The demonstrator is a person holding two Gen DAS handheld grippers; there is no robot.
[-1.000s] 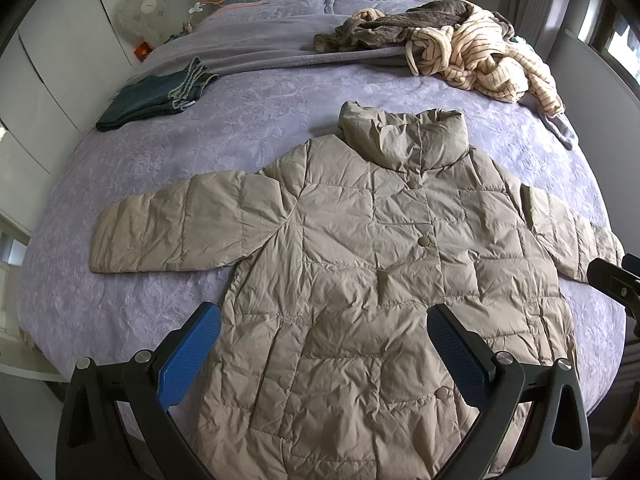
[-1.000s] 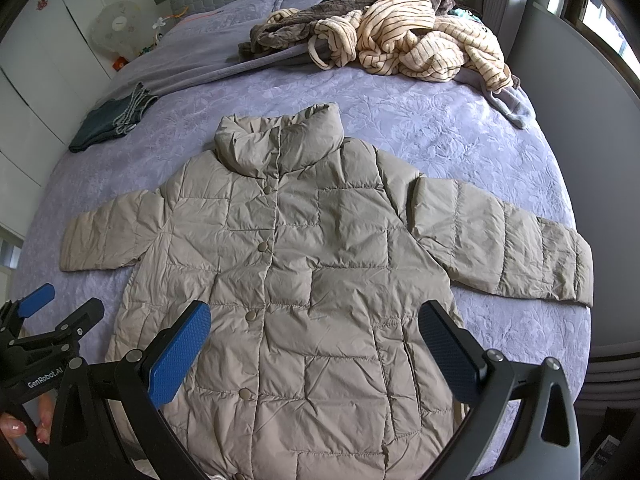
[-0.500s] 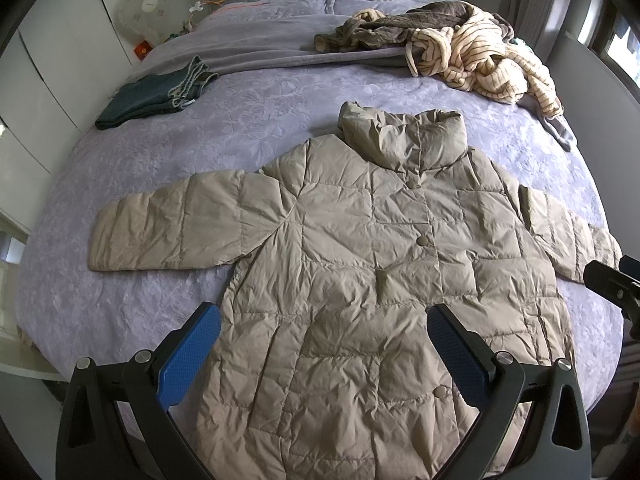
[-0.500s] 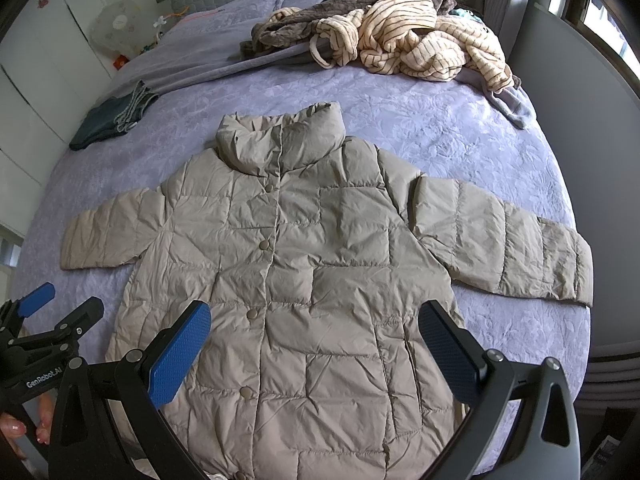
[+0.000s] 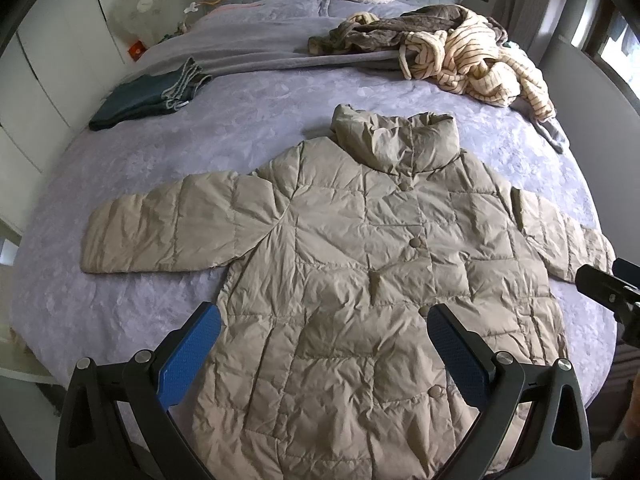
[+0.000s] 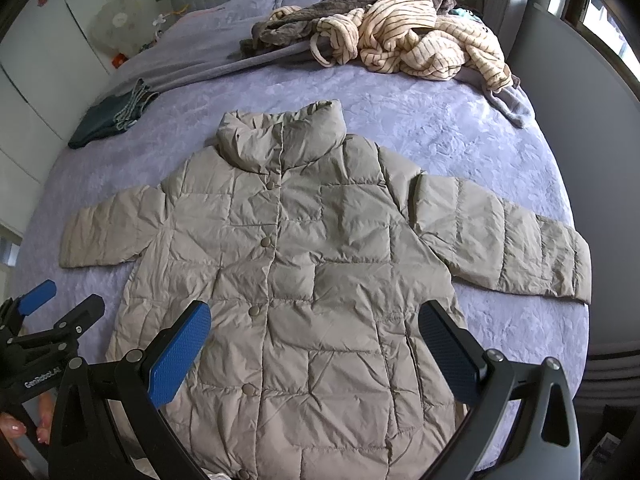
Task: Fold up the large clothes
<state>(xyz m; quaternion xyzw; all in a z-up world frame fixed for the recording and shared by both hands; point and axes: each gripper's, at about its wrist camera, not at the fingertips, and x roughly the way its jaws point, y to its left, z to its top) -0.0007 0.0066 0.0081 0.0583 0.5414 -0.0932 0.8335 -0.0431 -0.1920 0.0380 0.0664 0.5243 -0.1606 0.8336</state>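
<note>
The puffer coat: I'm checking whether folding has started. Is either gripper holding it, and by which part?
Nothing is held. The left gripper and right gripper hover with jaws open above the coat, spread flat on the bed.

"GenRobot.AI" in white on black body of left gripper (image 6: 40, 304).

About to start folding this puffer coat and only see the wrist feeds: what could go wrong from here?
1. The beige puffer coat looks puffy and slick; a fold might spring back or slip from the open right gripper.
2. Its hem hangs past the bed edge, so it might slide off.
3. The open left gripper sits close alongside; the two could collide when crossing the sleeves.
</note>
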